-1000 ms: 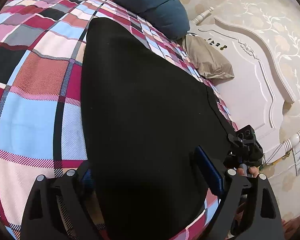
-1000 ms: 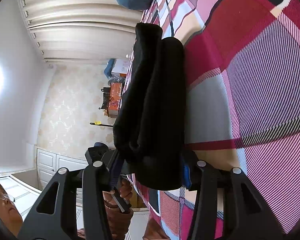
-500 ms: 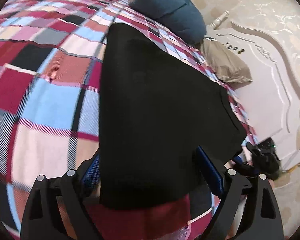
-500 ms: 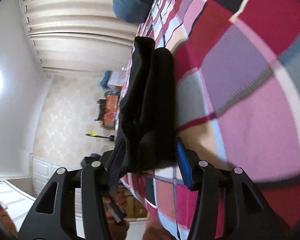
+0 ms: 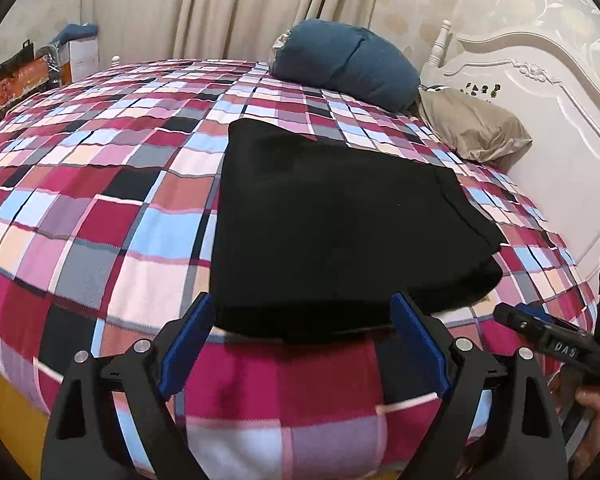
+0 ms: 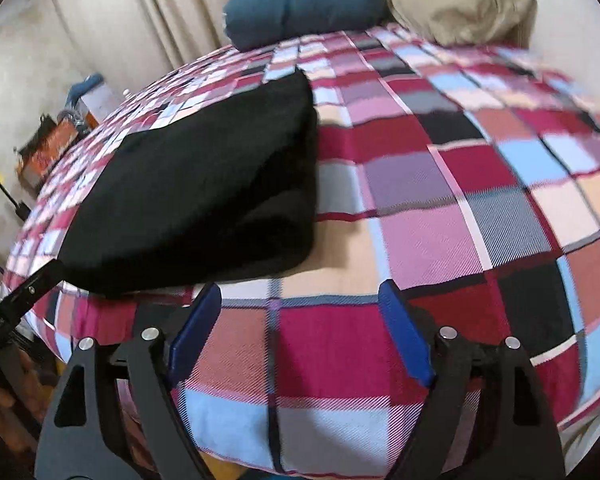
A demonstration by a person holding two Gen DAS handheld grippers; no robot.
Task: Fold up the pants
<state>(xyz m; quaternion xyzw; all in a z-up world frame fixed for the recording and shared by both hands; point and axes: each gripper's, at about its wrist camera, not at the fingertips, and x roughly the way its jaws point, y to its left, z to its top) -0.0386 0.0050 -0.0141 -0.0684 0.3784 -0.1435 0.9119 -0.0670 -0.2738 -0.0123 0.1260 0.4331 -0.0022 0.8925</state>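
Note:
The black pants (image 5: 332, 224) lie folded in a flat stack on the plaid bedspread (image 5: 100, 208), near the bed's front edge. My left gripper (image 5: 302, 322) is open and empty, its blue pads just short of the stack's near edge. In the right wrist view the folded pants (image 6: 204, 200) lie to the left. My right gripper (image 6: 300, 312) is open and empty over bare bedspread (image 6: 440, 208), to the right of the stack. The right gripper's tip (image 5: 540, 332) shows at the lower right of the left wrist view.
A dark blue pillow (image 5: 348, 64) and a beige pillow (image 5: 472, 128) lie at the head of the bed by the white headboard (image 5: 560, 120). Curtains (image 5: 228, 8) hang behind. Boxes and bags (image 5: 40, 68) stand beyond the bed's far left side.
Both grippers have let go of the pants and pulled back toward the bed's edge. The folded stack now lies free on the bedspread. The right wrist view has rolled level.

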